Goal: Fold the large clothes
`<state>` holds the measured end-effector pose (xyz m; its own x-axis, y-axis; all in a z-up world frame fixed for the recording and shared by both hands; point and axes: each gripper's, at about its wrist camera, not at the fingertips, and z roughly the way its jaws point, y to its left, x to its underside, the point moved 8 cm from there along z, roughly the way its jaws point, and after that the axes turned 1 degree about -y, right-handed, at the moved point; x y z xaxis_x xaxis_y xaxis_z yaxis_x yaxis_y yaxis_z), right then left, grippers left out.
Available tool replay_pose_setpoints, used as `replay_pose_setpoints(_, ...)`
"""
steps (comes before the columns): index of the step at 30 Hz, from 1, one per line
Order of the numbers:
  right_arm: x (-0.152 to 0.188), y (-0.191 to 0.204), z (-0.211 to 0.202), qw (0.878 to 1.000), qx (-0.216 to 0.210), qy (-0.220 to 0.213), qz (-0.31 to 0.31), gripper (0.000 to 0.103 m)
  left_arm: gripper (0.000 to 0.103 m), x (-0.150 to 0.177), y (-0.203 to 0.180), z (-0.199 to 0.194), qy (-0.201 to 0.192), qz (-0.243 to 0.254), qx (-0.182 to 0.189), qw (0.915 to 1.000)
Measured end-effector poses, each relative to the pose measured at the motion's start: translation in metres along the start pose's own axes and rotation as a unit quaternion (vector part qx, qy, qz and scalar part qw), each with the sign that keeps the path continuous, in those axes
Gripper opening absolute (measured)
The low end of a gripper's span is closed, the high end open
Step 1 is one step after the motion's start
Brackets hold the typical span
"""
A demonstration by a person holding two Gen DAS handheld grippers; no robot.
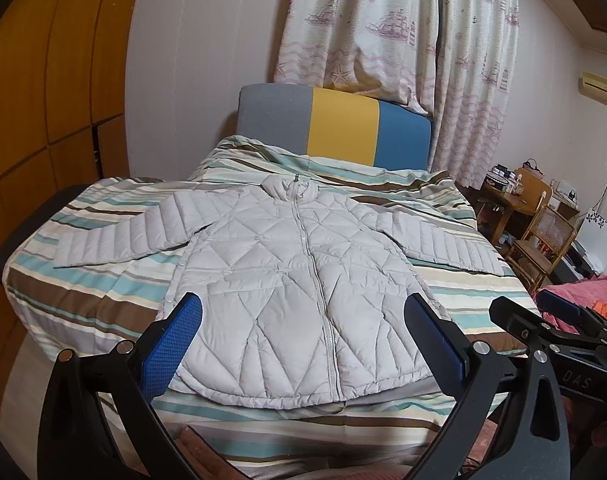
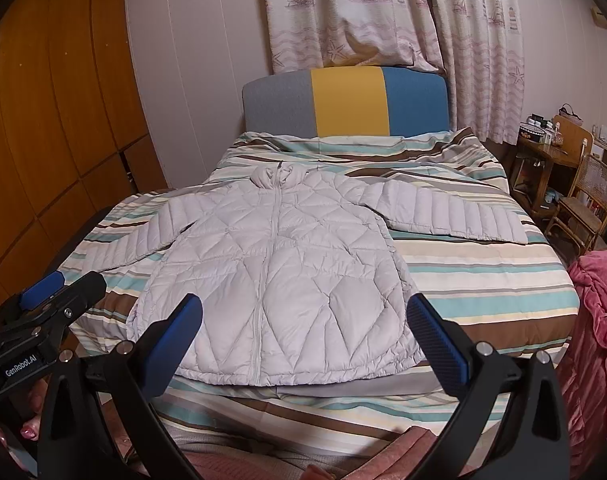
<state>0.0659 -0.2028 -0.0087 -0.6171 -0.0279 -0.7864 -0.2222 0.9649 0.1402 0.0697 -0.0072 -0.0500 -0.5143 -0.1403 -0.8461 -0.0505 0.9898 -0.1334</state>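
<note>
- Hovering low at the foot of the bed, the left claw (image 1: 303,320) has its blue-padded fingers spread wide with nothing between them; the jacket's hem sits just beyond its tips.
- Beside it, on its right, the right claw (image 2: 305,320) is likewise wide open and empty, level with the left one, its tips framing the hem.
- Just ahead of both claws lies the pale grey quilted puffer jacket (image 1: 287,272), front up and zipped shut, its hem nearest the claws and its collar pointing away.
- Its body lies flat and fairly smooth, spread over the bed with the brown, teal and cream striped cover (image 2: 483,280).
- Farther out, the left sleeve (image 1: 123,240) stretches off beyond the left claw's outer side, and the right sleeve (image 2: 455,216) runs off past the right claw's outer side.
- Beyond the collar stands the grey, yellow and blue padded headboard (image 2: 343,100), with ship-print curtains above it.
- Judged from this layout, the jacket is laid out but no fold has begun: this is the approach before the first grasp.
- The next move probably calls for each claw to reach out to a sleeve or shoulder, pinch the slippery padded fabric firmly, and carry it across the chest.
</note>
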Motion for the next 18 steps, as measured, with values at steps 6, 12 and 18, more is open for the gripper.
replay_pose_setpoints(6,0.0005,-0.0002,0.0002,1.000,0.000,0.000,0.001,0.101,0.100,0.0020,-0.0018,0.0006,0.002,0.000,0.001,1.0000)
replay_pose_setpoints(12,0.0012,-0.0004,0.0016,1.000,0.000,0.001,0.001,0.101,0.100,0.0038,-0.0033,0.0016,0.003,0.001,0.002,1.0000)
replay_pose_setpoints(18,0.0048,0.0024,0.0037,1.000,-0.001,0.005,0.002,0.101,0.100,0.0036,-0.0025,0.0018,0.003,0.000,0.002,1.0000)
